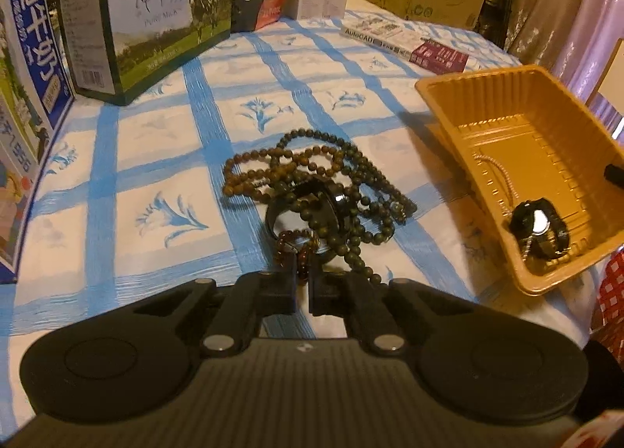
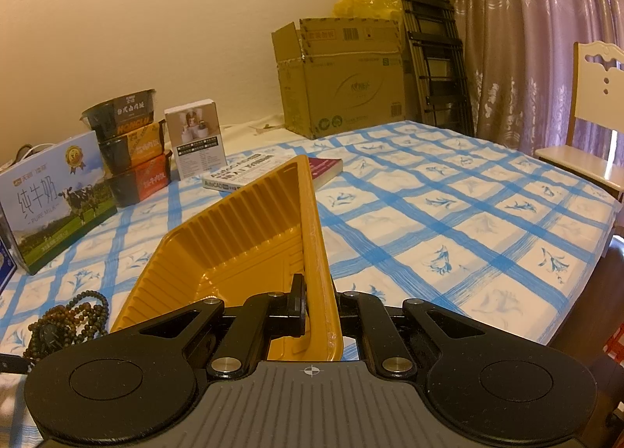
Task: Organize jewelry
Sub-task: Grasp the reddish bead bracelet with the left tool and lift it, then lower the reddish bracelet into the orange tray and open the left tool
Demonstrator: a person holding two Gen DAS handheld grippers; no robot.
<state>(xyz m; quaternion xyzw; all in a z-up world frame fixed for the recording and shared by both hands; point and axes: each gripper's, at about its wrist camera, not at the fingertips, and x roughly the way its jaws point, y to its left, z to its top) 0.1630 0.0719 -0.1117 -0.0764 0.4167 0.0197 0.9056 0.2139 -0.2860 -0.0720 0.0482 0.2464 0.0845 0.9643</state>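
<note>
A tangle of dark green-brown bead strings [image 1: 312,175] lies on the blue checked cloth, with a black watch [image 1: 312,200] in its middle. At the tangle's near edge, my left gripper [image 1: 301,284] is shut on a reddish-brown bead bracelet [image 1: 290,243]. To the right stands the yellow plastic tray [image 1: 487,104], tilted up toward the pile. Inside it lie another black watch [image 1: 540,225] and a silver chain [image 1: 503,175]. My right gripper [image 2: 318,307] is shut on the tray [image 2: 241,237] at its near wall. The bead strings [image 2: 70,319] show at the lower left of the right wrist view.
Milk cartons [image 1: 156,18] and stacked noodle bowls [image 2: 128,143] line the far left of the table. A white box [image 2: 195,136], books [image 1: 405,42] and a cardboard box [image 2: 343,77] stand behind. A folded ladder [image 2: 433,38], curtain and chair [image 2: 592,116] are at the right.
</note>
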